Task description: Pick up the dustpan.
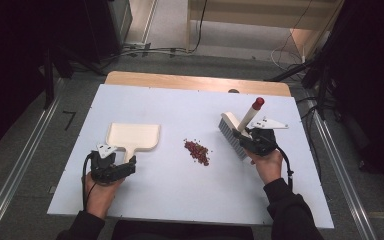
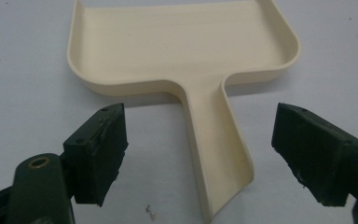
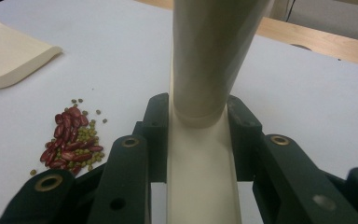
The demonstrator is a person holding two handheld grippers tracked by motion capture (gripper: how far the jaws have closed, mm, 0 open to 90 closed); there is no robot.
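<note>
The left gripper rests low on the white counter, fingers released and spread either side of the handle of the cream plastic dustpan, touching neither side. The dustpan lies flat on the left half of the counter, handle toward the person. The right gripper has its fingers clenched on the cream handle of the hand brush (red-capped end up), bristles down. A small pile of red and green beans sits between dustpan and brush, apart from both, with open counter around it.
</note>
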